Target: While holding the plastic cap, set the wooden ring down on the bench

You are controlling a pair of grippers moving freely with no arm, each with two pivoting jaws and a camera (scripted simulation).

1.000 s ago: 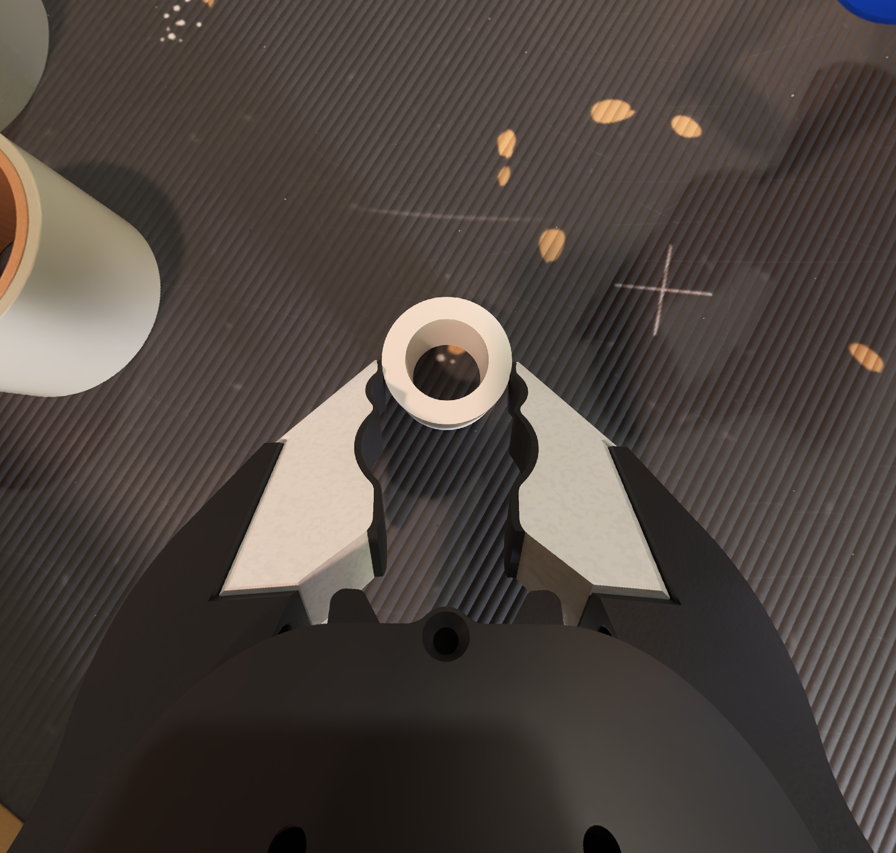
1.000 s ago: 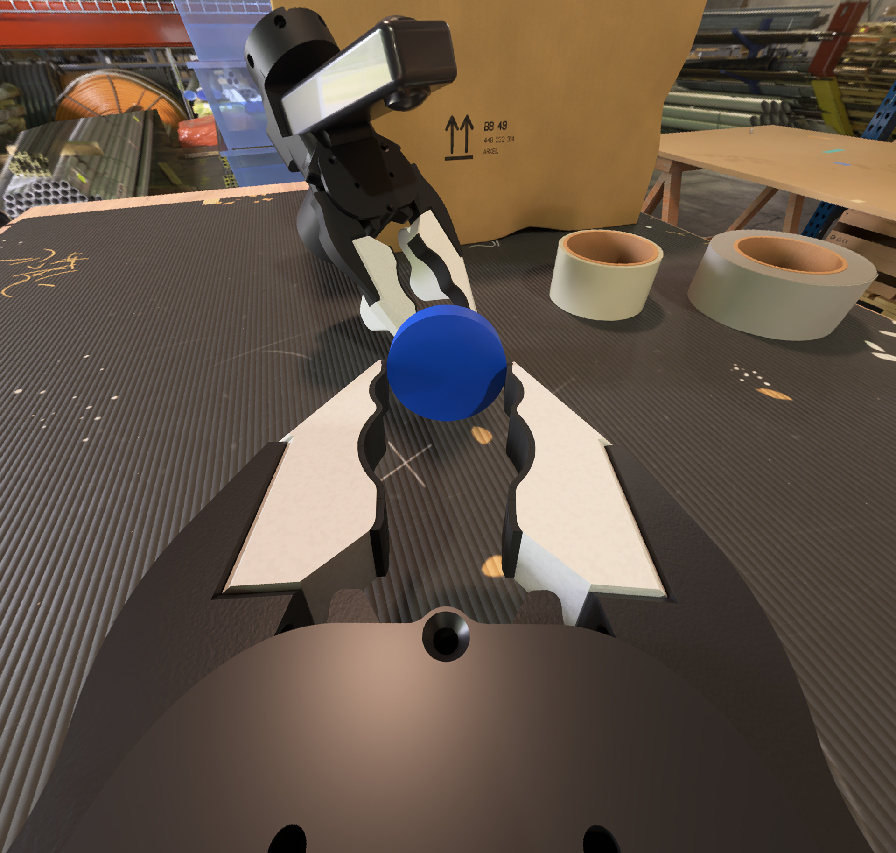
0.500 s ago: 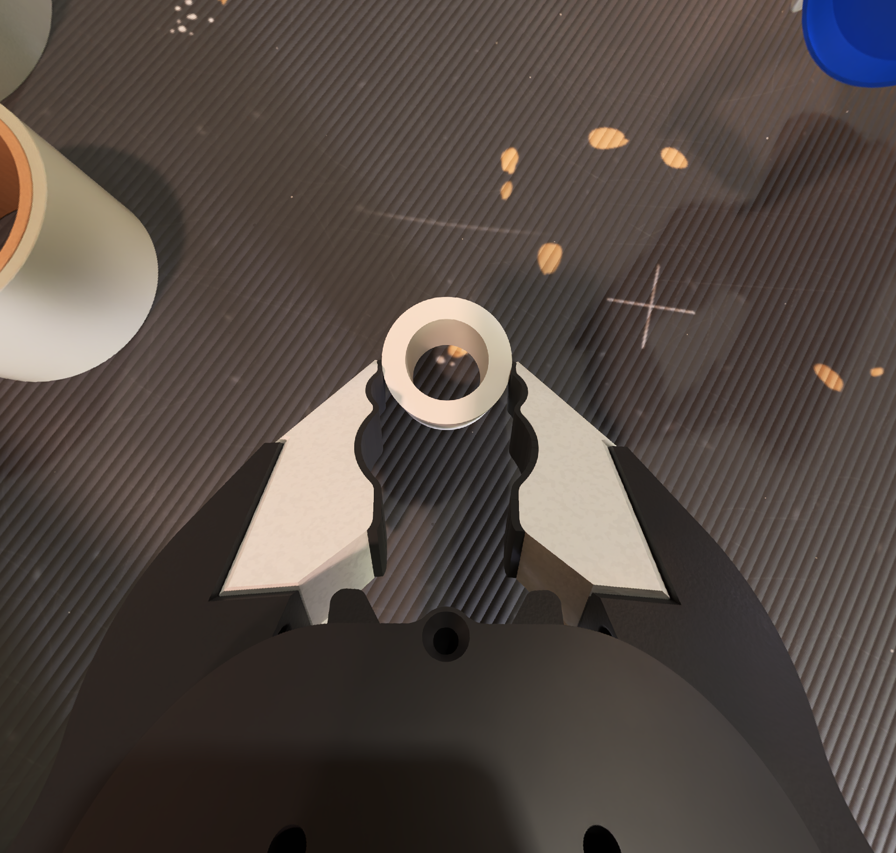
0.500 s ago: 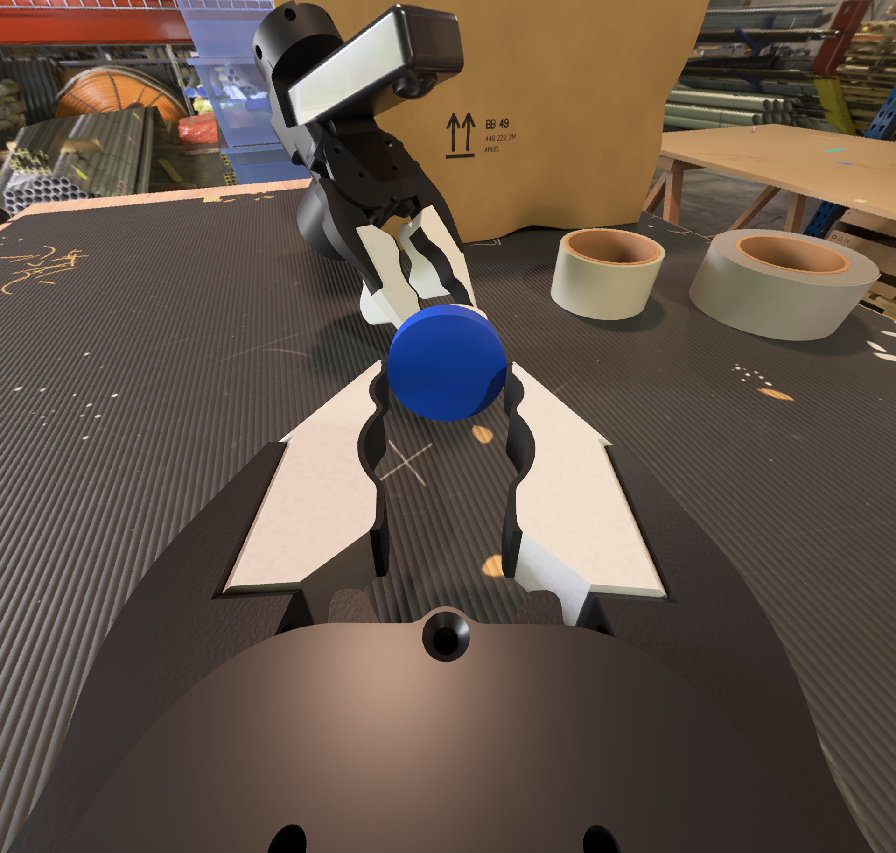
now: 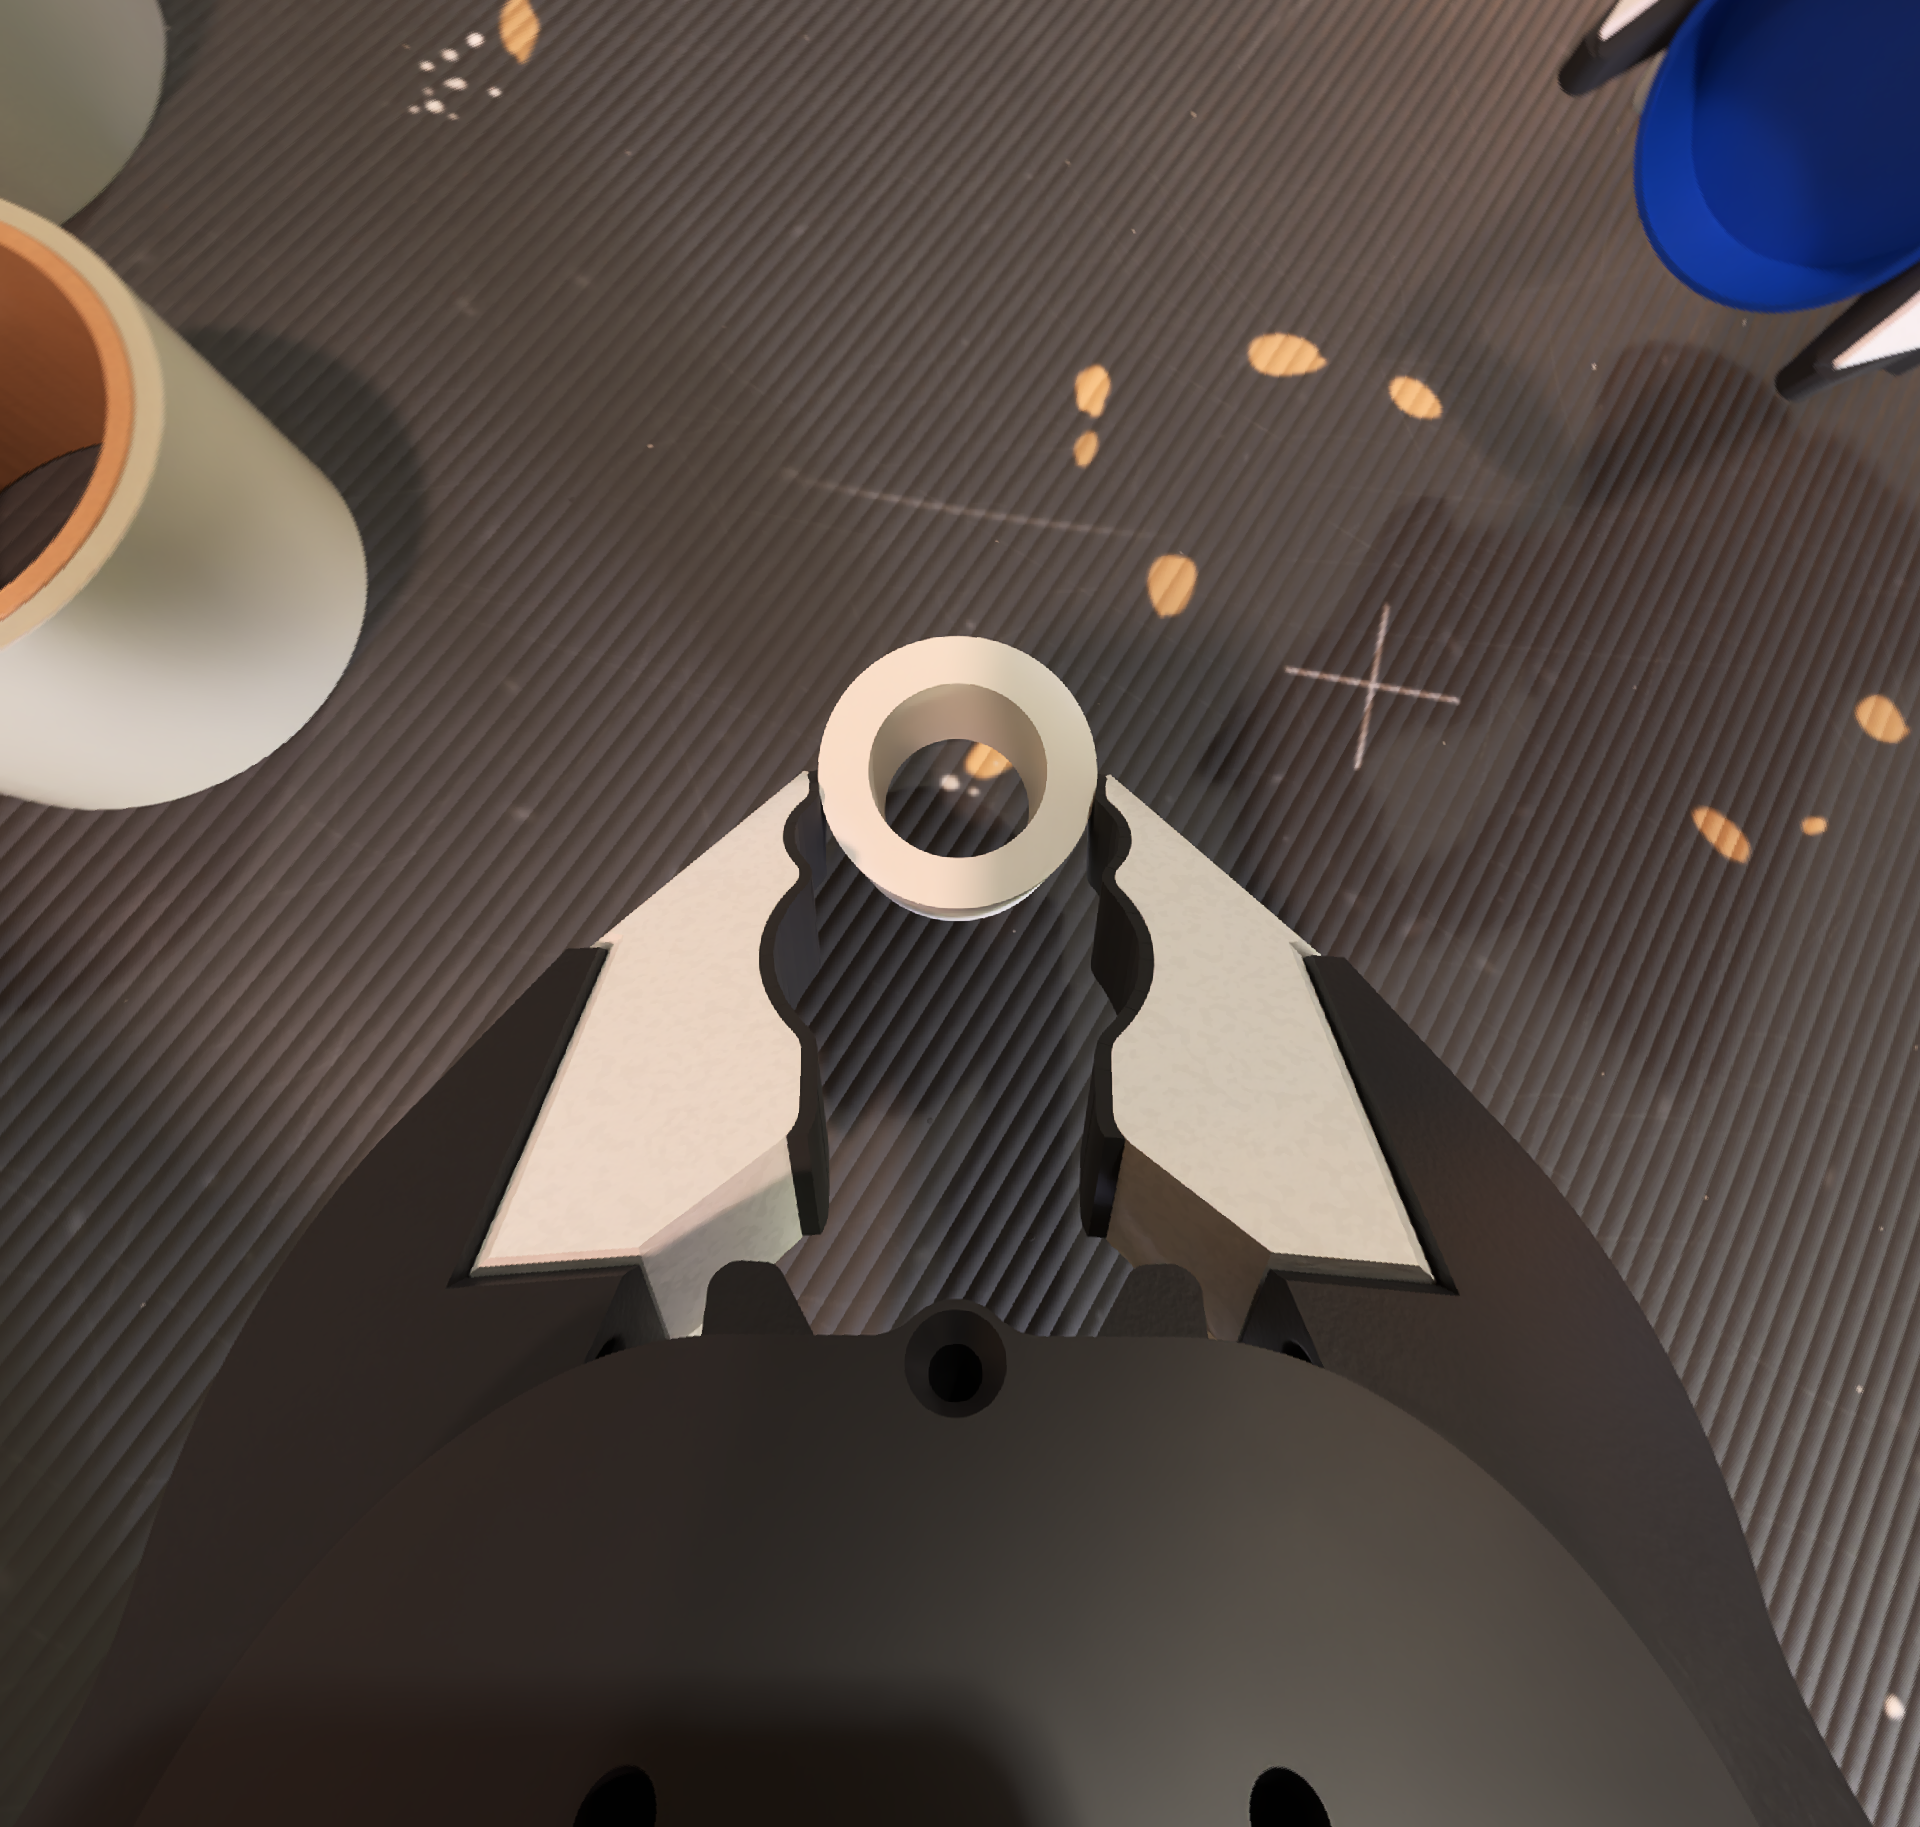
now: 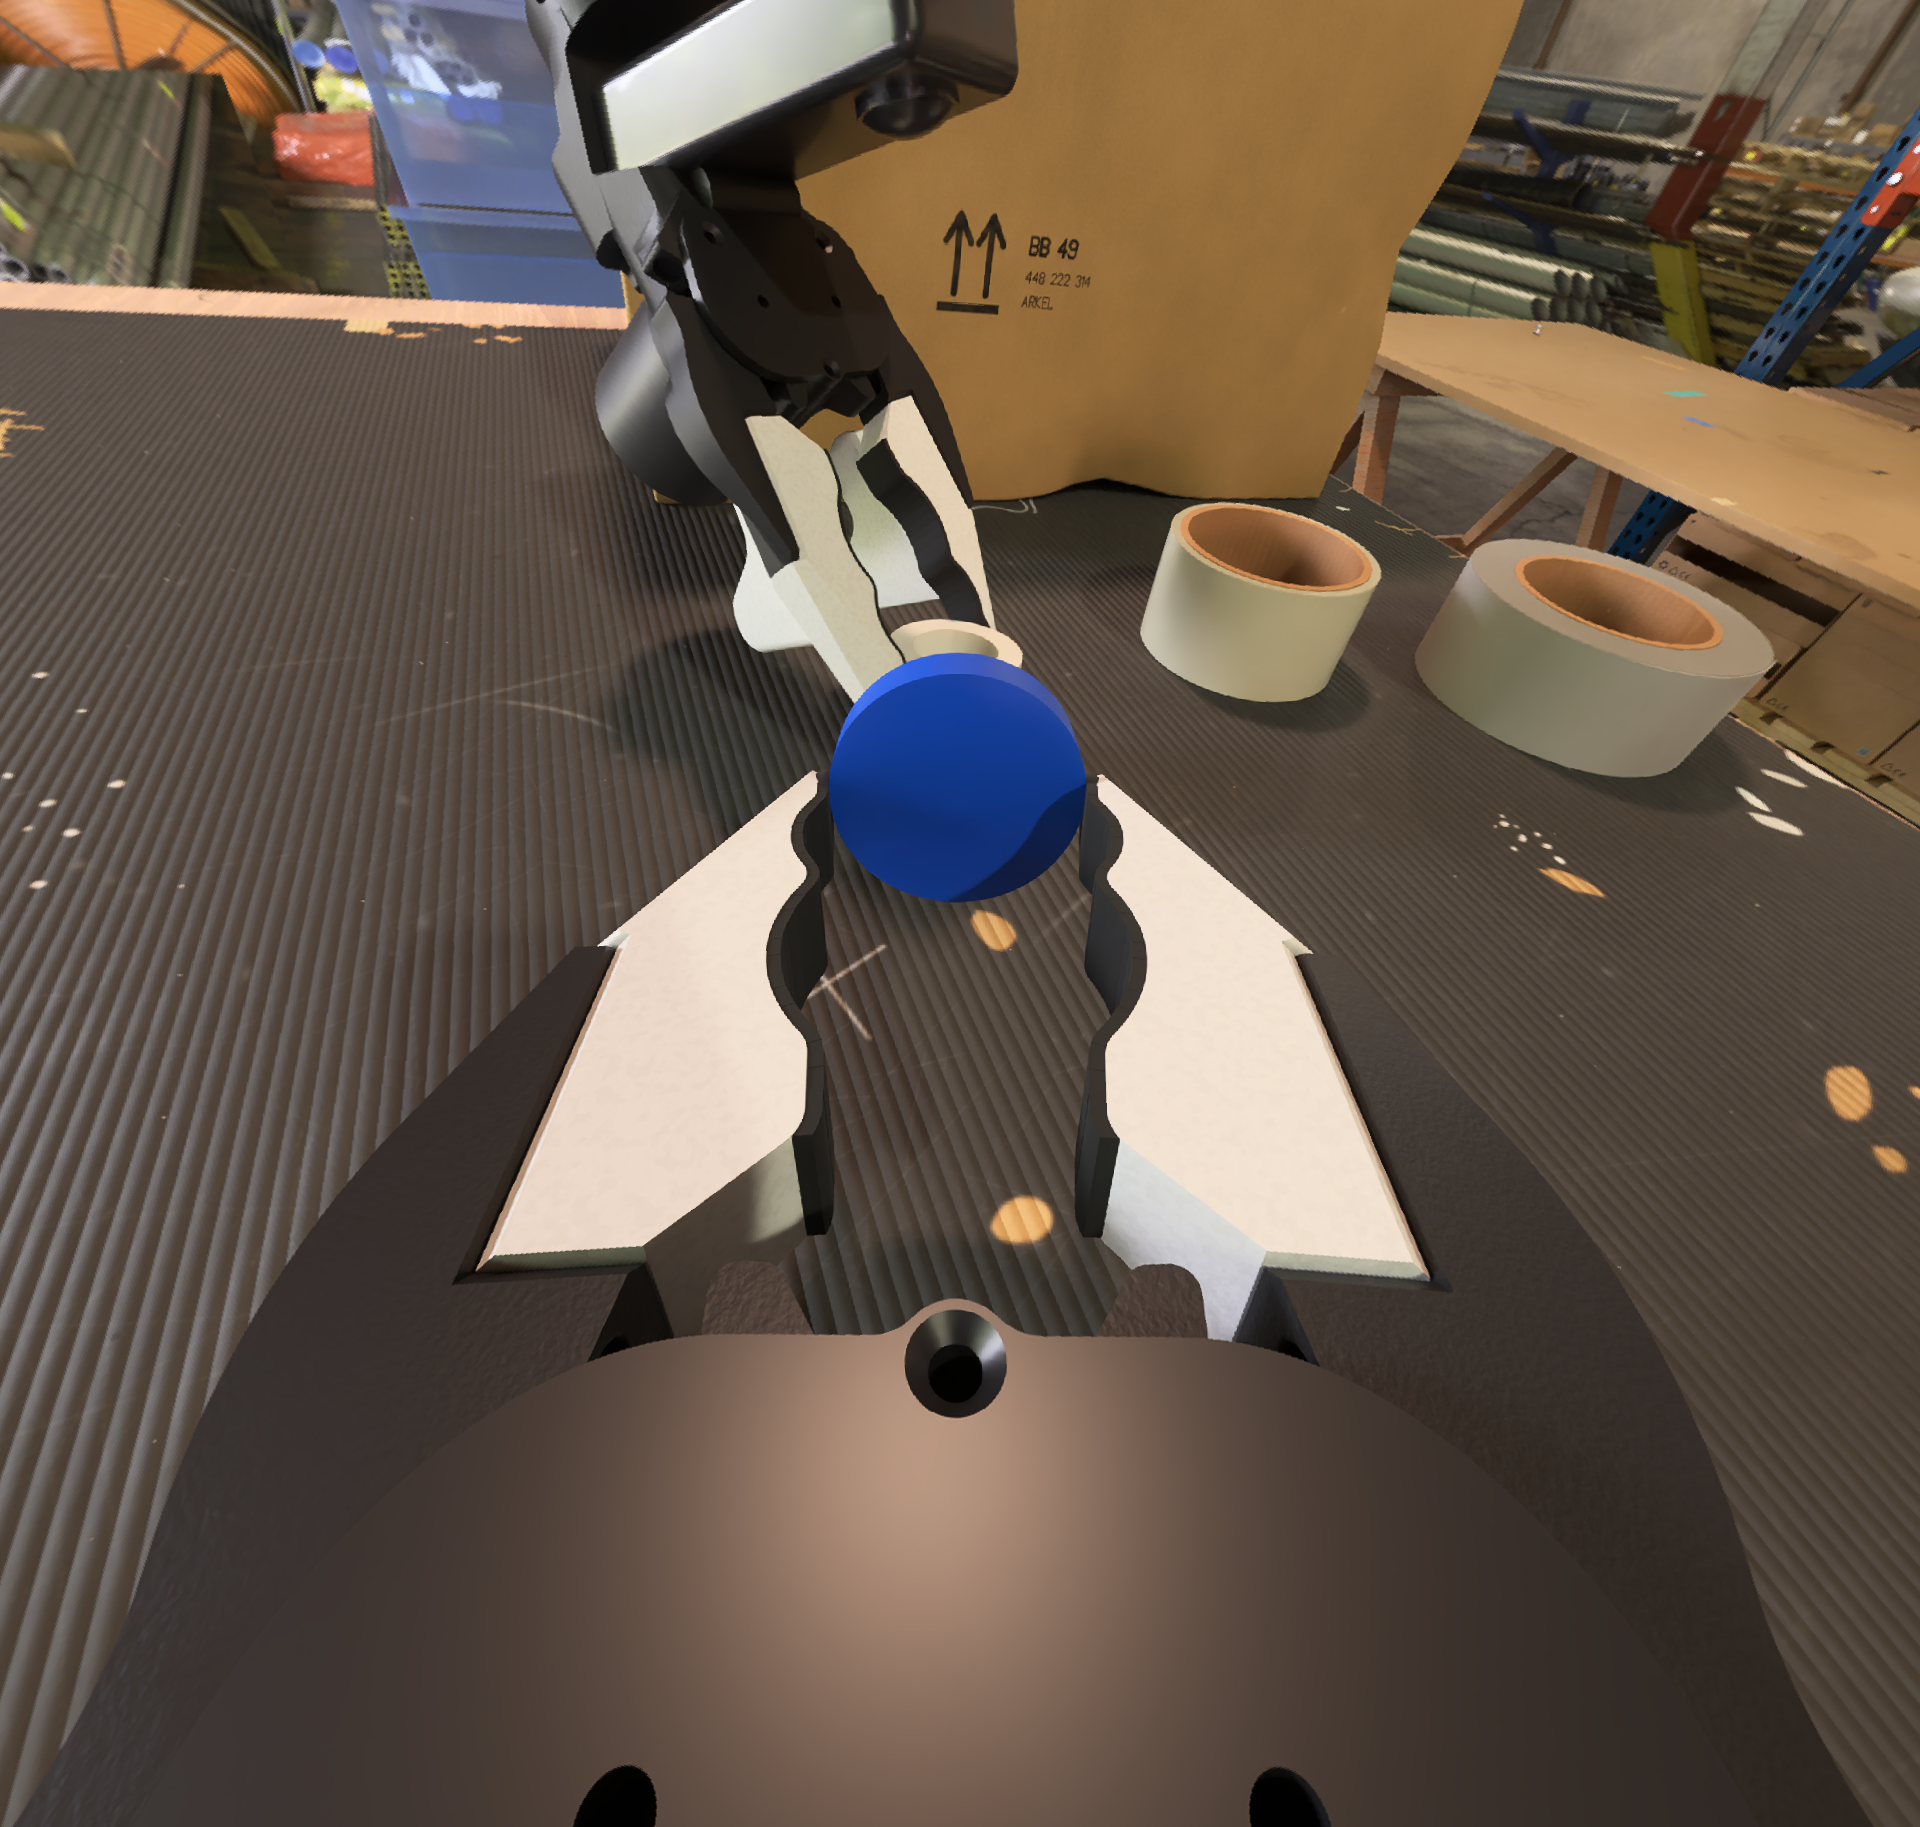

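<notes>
Now left tongs (image 5: pixel 956 821) pinch wooden ring (image 5: pixel 956 775); right tongs (image 6: pixel 956 821) clamp plastic cap (image 6: pixel 956 775).

Both views sharp, no motion blur. Light even and moderately bright, from above. The dark ribbed rubber tabletop (image 5: pixel 935 271) carries soft-edged shadows: one beside the cream tape roll with brown cardboard core (image 5: pixel 177 572), a broader faint one at right. The black body of the right tongs (image 6: pixel 956 821) shows a warm sheen. Wide-angle bending at frame edges; the tall brown cardboard box (image 6: pixel 1195 167) bulges.
</notes>
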